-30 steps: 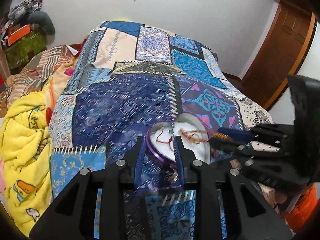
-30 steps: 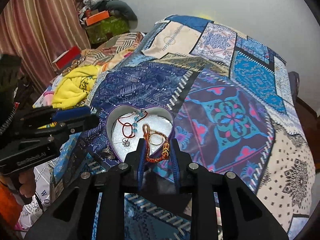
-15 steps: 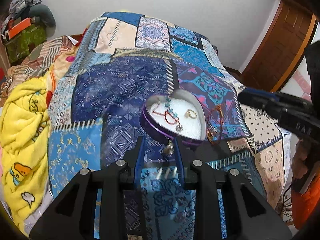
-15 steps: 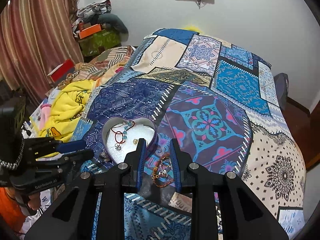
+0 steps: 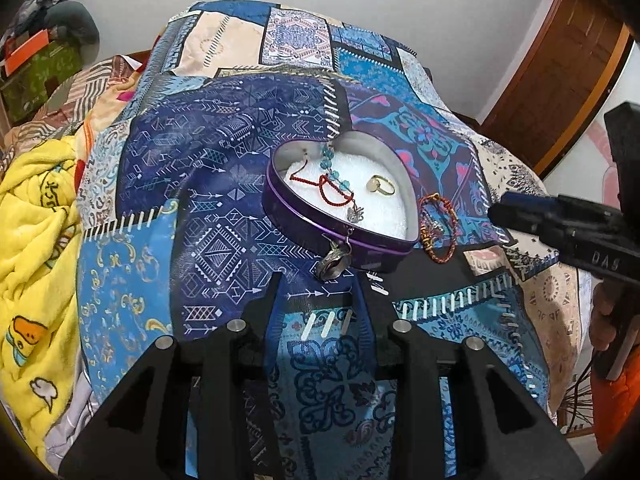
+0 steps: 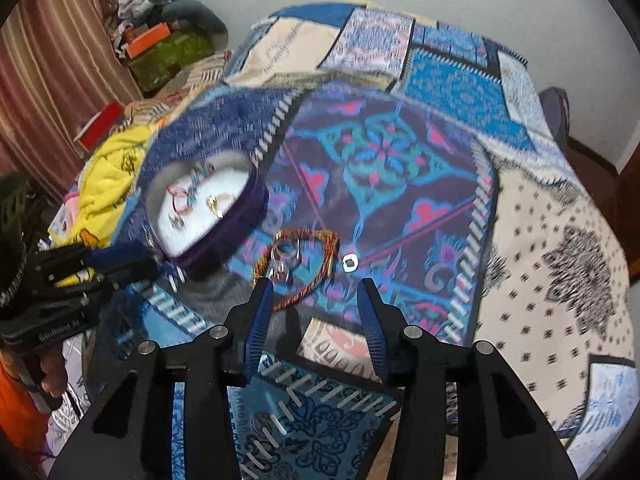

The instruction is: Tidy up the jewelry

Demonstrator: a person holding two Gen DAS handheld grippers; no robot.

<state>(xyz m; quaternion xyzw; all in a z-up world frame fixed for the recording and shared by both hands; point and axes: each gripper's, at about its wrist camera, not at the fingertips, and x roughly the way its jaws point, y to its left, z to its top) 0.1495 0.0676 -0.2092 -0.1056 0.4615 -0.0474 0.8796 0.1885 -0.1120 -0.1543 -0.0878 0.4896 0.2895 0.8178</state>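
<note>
A purple heart-shaped box [image 5: 304,216] with a white lining sits on the patterned bedspread. In it lie a red cord necklace [image 5: 328,192], a turquoise bead strand [image 5: 332,168] and a gold ring [image 5: 382,185]. A silver ring [image 5: 333,265] lies against the box's front wall, just ahead of my open, empty left gripper [image 5: 318,280]. A red-and-gold bangle [image 6: 298,266] lies on the bedspread right of the box, with small silver pieces inside it. My right gripper [image 6: 314,286] is open and empty just before it. The box also shows in the blurred right wrist view [image 6: 224,232].
A small silver piece [image 6: 351,263] lies right of the bangle. A yellow blanket [image 5: 32,240] is bunched at the bed's left side. Boxes and clothes [image 6: 160,44] pile up by the curtain. A wooden door [image 5: 560,92] stands at the right.
Both grippers have pulled back from the box and opened. The right one let the bangle go; it now lies on the bedspread. The silver ring now lies by the box front.
</note>
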